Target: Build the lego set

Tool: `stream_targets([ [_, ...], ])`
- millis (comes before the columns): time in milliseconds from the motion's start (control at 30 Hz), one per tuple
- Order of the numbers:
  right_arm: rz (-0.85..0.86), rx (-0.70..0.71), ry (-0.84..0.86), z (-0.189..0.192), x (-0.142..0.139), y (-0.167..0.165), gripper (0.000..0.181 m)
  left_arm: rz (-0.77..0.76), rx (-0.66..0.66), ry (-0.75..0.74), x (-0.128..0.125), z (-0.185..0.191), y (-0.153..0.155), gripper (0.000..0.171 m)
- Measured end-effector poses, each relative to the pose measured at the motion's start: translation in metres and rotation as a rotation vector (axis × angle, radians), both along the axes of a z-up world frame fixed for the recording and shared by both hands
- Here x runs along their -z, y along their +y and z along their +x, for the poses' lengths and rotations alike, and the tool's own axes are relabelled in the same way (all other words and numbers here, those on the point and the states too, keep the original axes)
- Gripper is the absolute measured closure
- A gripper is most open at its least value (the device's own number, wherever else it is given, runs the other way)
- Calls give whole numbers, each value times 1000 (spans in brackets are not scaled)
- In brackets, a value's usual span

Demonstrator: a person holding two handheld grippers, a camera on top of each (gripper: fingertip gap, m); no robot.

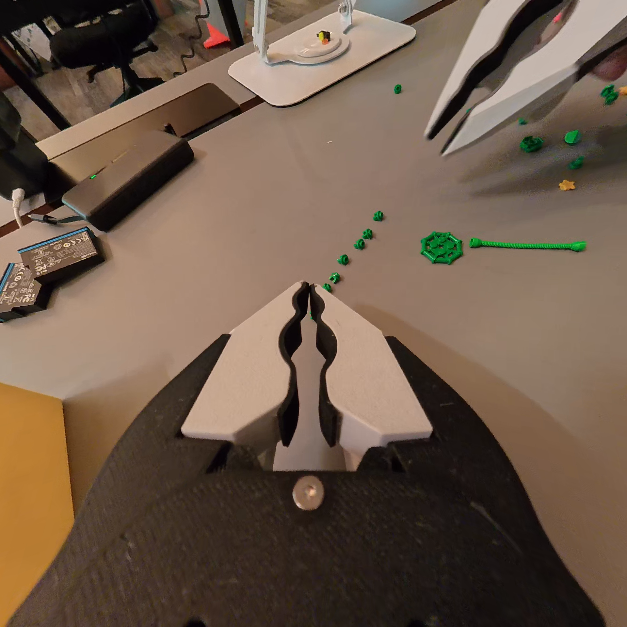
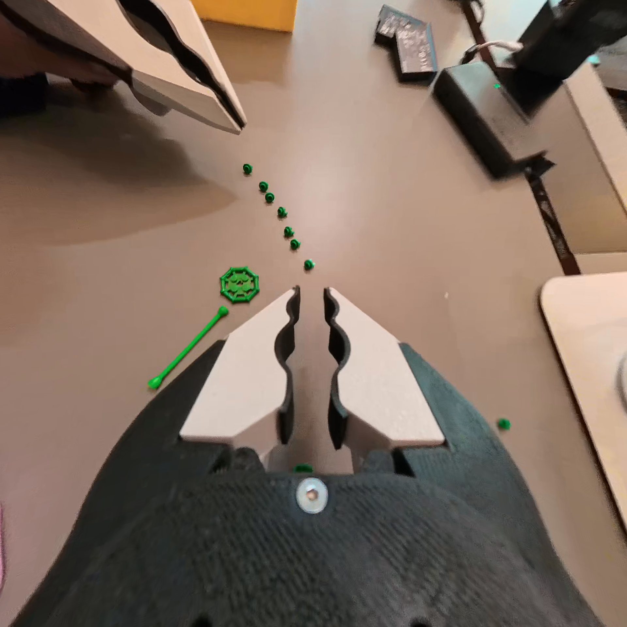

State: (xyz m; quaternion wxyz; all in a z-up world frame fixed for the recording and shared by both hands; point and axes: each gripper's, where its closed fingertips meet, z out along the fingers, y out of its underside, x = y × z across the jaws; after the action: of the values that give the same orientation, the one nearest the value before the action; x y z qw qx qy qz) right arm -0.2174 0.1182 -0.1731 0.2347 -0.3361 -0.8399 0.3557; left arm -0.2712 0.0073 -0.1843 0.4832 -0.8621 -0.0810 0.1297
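Note:
Several small green round studs point(image 1: 359, 243) lie in a curved row on the grey table point(image 1: 237, 210); the row also shows in the right wrist view point(image 2: 282, 212). A green web-shaped piece point(image 1: 441, 247) and a green flexible rod point(image 1: 527, 245) lie to the right of the row, and both show in the right wrist view, web point(image 2: 239, 284) and rod point(image 2: 188, 346). My left gripper point(image 1: 309, 284) is shut and looks empty, its tips at the near end of the row. My right gripper point(image 2: 311, 290) is open a little and empty, just short of the nearest stud point(image 2: 308, 264).
More green pieces point(image 1: 531, 143) and a yellow star point(image 1: 566, 185) lie at the right. A lone stud point(image 1: 398, 89) sits near a white stand base point(image 1: 322, 68). A black box point(image 1: 129, 179), batteries point(image 1: 61, 254) and a yellow box point(image 2: 247, 13) are at the left. Spacing between my two grippers at the tips: around 12 centimetres. About 6 centimetres separates my right fingertips from the nearest stud point(image 2: 308, 264). My right tips are roughly 6 centimetres from the green web-shaped piece point(image 1: 441, 247). The right camera catches it too, in the right wrist view point(image 2: 239, 283). The green flexible rod point(image 1: 527, 245) lies around 9 centimetres away from my right fingertips. The right camera catches it too, in the right wrist view point(image 2: 189, 349).

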Motion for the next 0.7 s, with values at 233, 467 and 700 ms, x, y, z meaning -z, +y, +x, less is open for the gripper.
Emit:
stream_targets([
  [233, -103, 129, 62, 45, -7, 39, 173, -19, 1, 10, 3, 0, 1, 171],
  [467, -51, 84, -87, 88, 16, 64, 169, -25, 3, 17, 3, 1, 1, 171],
  [700, -144, 19, -144, 110, 20, 57, 172, -36, 9, 19, 5, 2, 2, 171],
])
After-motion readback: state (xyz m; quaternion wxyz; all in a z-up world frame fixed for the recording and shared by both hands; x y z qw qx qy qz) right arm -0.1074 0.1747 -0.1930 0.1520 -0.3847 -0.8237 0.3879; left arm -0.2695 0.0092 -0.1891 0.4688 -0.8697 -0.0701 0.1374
